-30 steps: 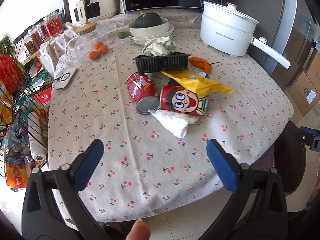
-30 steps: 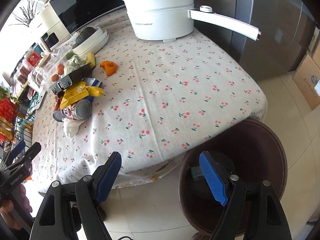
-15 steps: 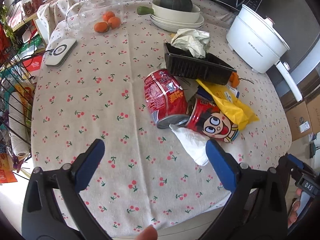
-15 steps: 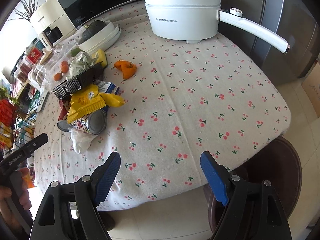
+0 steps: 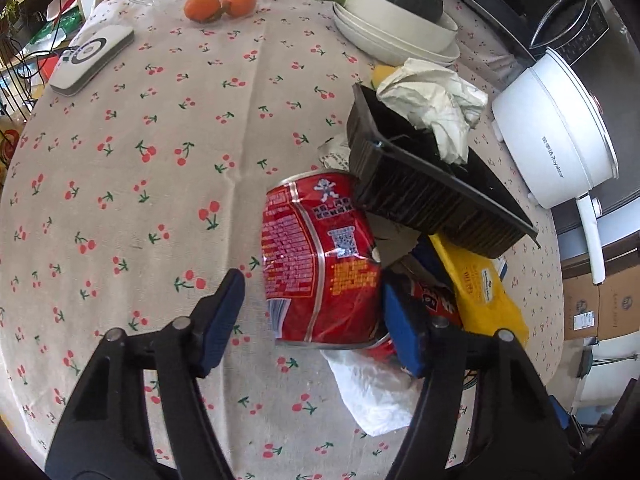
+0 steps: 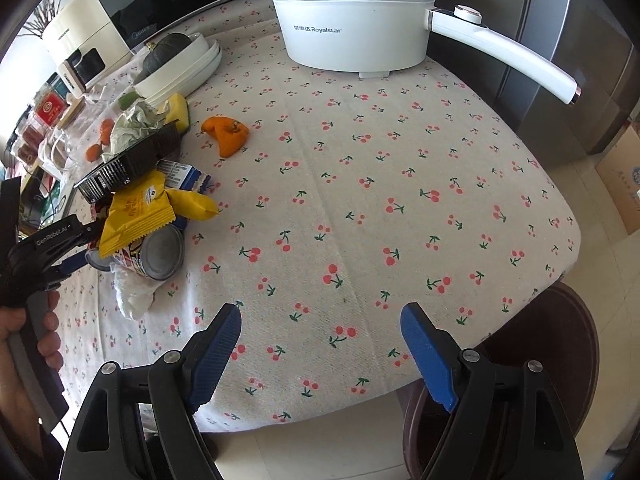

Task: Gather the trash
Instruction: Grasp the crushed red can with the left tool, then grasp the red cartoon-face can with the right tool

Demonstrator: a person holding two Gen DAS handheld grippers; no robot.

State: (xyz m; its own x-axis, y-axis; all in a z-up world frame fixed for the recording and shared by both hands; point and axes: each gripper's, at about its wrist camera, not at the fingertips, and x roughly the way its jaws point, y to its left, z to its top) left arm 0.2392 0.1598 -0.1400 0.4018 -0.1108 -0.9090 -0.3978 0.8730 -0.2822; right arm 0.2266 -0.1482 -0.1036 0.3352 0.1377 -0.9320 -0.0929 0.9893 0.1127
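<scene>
A crushed red can (image 5: 320, 260) lies on the cherry-print tablecloth (image 5: 140, 160) between the open fingers of my left gripper (image 5: 316, 312), which straddles it without closing. A second red cartoon can (image 6: 154, 254), a yellow wrapper (image 5: 476, 284), a white plastic scrap (image 5: 372, 388), and a black tray (image 5: 432, 196) holding crumpled paper (image 5: 436, 108) lie bunched beside it. An orange peel piece (image 6: 226, 136) lies apart. My right gripper (image 6: 320, 344) is open and empty over the table's near edge.
A white electric pot (image 6: 356, 20) with a long handle stands at the back. Stacked white bowls with a squash (image 5: 400, 12), oranges (image 5: 220, 0) and a white device (image 5: 92, 56) sit far left. A dark brown bin (image 6: 532, 360) stands on the floor below the table edge.
My left gripper has moved forward and down to the trash pile and its fingers now flank the red can. My right gripper has moved forward over the table edge.
</scene>
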